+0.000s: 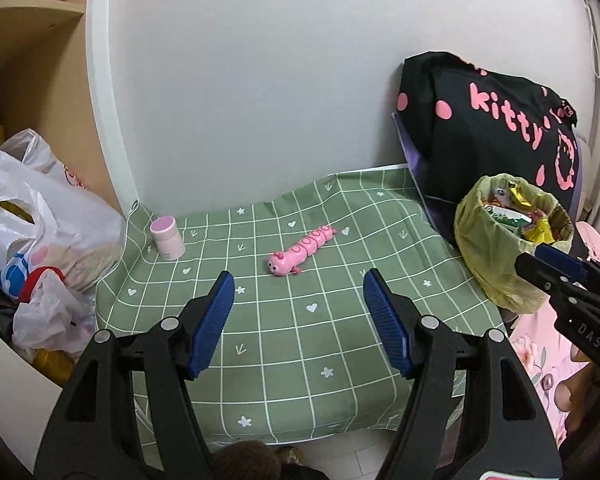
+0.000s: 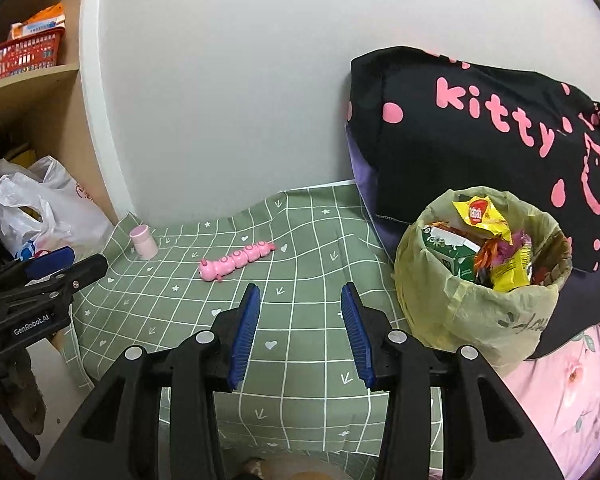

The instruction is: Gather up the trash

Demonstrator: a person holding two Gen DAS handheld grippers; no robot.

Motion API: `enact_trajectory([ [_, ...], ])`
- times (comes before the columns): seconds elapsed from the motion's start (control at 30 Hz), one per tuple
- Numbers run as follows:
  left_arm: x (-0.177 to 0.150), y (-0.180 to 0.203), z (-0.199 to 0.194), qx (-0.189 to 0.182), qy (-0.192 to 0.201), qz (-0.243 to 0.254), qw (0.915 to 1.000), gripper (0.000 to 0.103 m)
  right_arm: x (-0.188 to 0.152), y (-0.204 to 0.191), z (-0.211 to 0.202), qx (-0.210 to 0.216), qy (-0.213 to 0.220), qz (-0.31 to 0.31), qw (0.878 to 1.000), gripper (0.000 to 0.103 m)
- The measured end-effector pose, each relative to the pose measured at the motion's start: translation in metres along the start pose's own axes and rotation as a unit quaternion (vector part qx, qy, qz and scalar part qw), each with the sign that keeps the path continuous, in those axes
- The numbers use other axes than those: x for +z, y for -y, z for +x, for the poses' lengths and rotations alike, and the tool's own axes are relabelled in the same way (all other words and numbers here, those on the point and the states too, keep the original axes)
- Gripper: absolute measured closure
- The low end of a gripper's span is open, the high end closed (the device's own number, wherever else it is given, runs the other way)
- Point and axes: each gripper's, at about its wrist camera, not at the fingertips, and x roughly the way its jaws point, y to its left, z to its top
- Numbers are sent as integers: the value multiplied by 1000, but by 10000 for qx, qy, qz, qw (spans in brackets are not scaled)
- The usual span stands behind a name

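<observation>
Green checked cloth covers the tabletop (image 2: 300, 360) under both tools. Right of the right hand-held gripper (image 2: 300, 320), whose jaws are spread and empty, stands the lined trash basket (image 2: 460, 312), stuffed with wrappers (image 2: 496, 248). The left hand-held gripper (image 1: 300, 308) is also spread, empty. Ahead of it lie a pink caterpillar toy (image 1: 302, 250) and, further left, a pink jar (image 1: 167, 238).
</observation>
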Motion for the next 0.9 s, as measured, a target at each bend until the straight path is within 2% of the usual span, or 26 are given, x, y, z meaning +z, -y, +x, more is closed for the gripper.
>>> enact_trajectory([
  [0.9, 0, 15, -18, -301, 203, 190, 9992, 39, -3, 2, -25, -224, 254, 84, 9994, 63],
])
